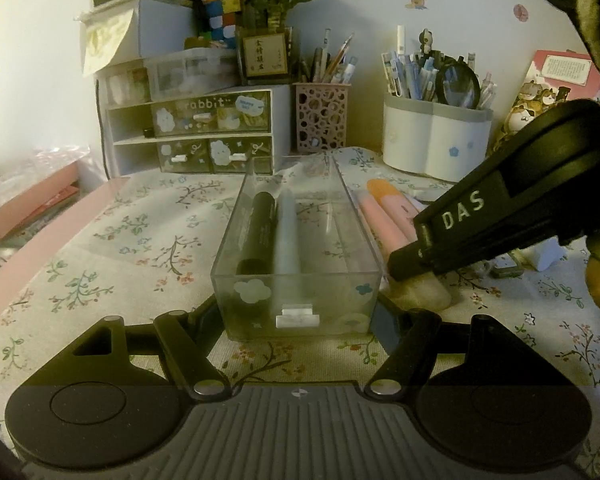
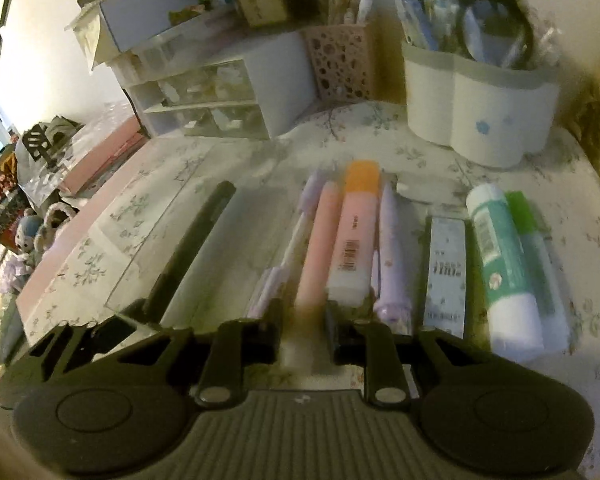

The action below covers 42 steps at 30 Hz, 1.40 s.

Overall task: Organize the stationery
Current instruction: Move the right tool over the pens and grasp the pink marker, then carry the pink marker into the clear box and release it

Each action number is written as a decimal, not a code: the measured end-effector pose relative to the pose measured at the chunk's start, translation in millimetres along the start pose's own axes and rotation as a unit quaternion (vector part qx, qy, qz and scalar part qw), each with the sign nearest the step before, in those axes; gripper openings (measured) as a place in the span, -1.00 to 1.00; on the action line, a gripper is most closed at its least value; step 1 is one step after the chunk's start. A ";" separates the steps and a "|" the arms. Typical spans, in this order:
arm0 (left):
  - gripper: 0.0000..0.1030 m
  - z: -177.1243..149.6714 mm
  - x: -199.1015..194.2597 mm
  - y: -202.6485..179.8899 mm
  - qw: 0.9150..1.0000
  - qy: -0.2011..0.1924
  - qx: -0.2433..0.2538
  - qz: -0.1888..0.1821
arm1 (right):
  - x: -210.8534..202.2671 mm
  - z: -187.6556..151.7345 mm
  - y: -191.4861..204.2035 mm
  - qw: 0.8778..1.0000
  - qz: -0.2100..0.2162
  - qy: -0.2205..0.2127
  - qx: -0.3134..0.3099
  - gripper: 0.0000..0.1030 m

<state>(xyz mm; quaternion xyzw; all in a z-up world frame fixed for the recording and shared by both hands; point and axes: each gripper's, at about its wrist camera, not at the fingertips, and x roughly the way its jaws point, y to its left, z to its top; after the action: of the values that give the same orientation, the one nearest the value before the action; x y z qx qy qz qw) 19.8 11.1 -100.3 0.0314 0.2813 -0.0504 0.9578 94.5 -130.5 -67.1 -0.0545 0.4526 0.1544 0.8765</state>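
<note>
A clear plastic drawer (image 1: 298, 304) stands on the flowered cloth and holds a black marker (image 1: 256, 236) and a pale grey pen (image 1: 287, 236). My left gripper (image 1: 300, 312) is shut on the drawer's near end, one finger on each side. My right gripper (image 2: 303, 320) is shut on a pink pen (image 2: 316, 248) that lies in a row of stationery right of the drawer. The right gripper's body (image 1: 496, 216) shows in the left wrist view over the pink pens (image 1: 384, 220). The drawer's wall (image 2: 156, 236) and the black marker (image 2: 196, 240) show left in the right wrist view.
Beside the pink pen lie an orange-capped highlighter (image 2: 356, 240), lilac pens (image 2: 394, 252), a pale box (image 2: 446, 272), a glue stick (image 2: 500, 264) and a green marker (image 2: 534, 240). At the back stand a drawer cabinet (image 1: 204, 132), a pink pen cup (image 1: 320, 116) and a white pen holder (image 1: 436, 136).
</note>
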 end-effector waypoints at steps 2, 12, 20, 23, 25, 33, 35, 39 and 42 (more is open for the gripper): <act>0.41 0.5 0.4 0.1 1.000 0.000 0.001 -0.001 | -0.8 -1.1 -2.0 1.000 -0.004 -0.002 0.003 -0.90; 0.40 -0.8 -0.4 -0.6 1.000 -0.002 0.000 -0.003 | -22.6 -24.4 -23.6 0.995 0.031 -0.001 0.098 -0.90; 0.40 -0.6 -0.1 -0.5 1.000 -0.003 0.002 -0.004 | -35.3 -43.5 -57.7 0.964 0.113 -0.015 0.242 -0.91; 0.40 -0.6 -0.1 -0.9 1.000 -0.003 0.002 -0.004 | -35.9 -47.6 -64.4 0.949 0.136 -0.021 0.283 -0.91; 0.40 -0.5 0.0 -0.6 1.000 -0.003 0.002 -0.005 | -33.1 -49.7 -68.5 0.939 0.150 -0.019 0.308 -0.91; 0.40 -0.4 0.2 -0.8 1.000 -0.002 0.004 -0.009 | -49.8 -47.1 -70.0 0.912 0.187 -0.058 0.360 -0.91; 0.40 -0.4 0.3 -0.6 1.000 -0.002 0.004 -0.009 | -53.6 -39.0 -61.4 0.917 0.186 -0.062 0.348 -0.91; 0.40 -0.4 0.2 -0.9 1.000 -0.002 0.005 -0.010 | -51.2 -28.4 -50.6 0.924 0.176 -0.057 0.333 -0.91; 0.40 -0.5 0.0 -1.2 1.000 -0.002 0.005 -0.010 | -50.8 -24.9 -46.3 0.925 0.176 -0.057 0.332 -0.91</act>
<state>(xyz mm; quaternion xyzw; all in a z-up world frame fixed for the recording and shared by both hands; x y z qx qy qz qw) 19.3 9.9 -100.8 0.0332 0.2790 -0.0611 0.9578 62.4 -191.4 -42.5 0.3291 0.4297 0.1498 0.8274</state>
